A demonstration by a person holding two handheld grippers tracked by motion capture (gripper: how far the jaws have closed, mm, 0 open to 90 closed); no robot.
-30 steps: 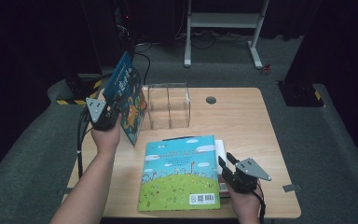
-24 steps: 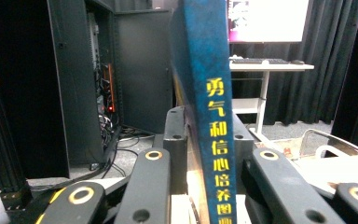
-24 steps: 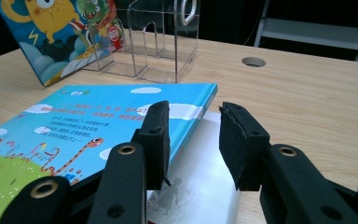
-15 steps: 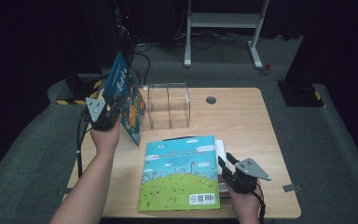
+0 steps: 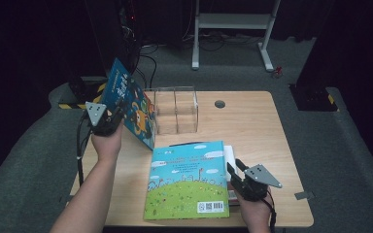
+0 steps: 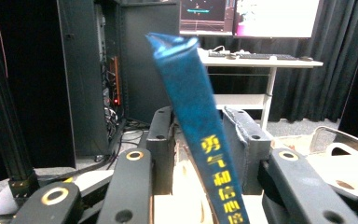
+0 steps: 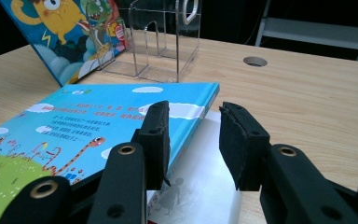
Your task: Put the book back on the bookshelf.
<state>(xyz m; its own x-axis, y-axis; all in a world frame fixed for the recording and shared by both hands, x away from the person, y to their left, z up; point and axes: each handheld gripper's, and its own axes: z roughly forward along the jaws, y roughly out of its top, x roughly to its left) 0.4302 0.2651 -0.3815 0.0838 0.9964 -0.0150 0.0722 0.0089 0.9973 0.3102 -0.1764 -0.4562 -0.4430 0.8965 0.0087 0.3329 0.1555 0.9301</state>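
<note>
Left gripper (image 5: 108, 118) clamped on tilted blue book (image 5: 128, 104), lower spine cut off, right gripper (image 7: 193, 135) jaws apart.

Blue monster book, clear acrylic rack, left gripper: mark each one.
Blue monster book (image 5: 135, 114), high view, on its tilted front cover.
Clear acrylic rack (image 5: 176, 110), high view, on its middle divider.
Left gripper (image 6: 200, 135), left gripper view, midway between its fingertips, on the book's spine.

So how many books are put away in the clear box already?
None yet: the clear rack holds no book. In hand: the left gripper is shut on the monster book, lifted and tilted beside the rack. Left: slotting it in, then the grassy book flat on the table, with another book under it. The right gripper sits open at their edge.
</note>
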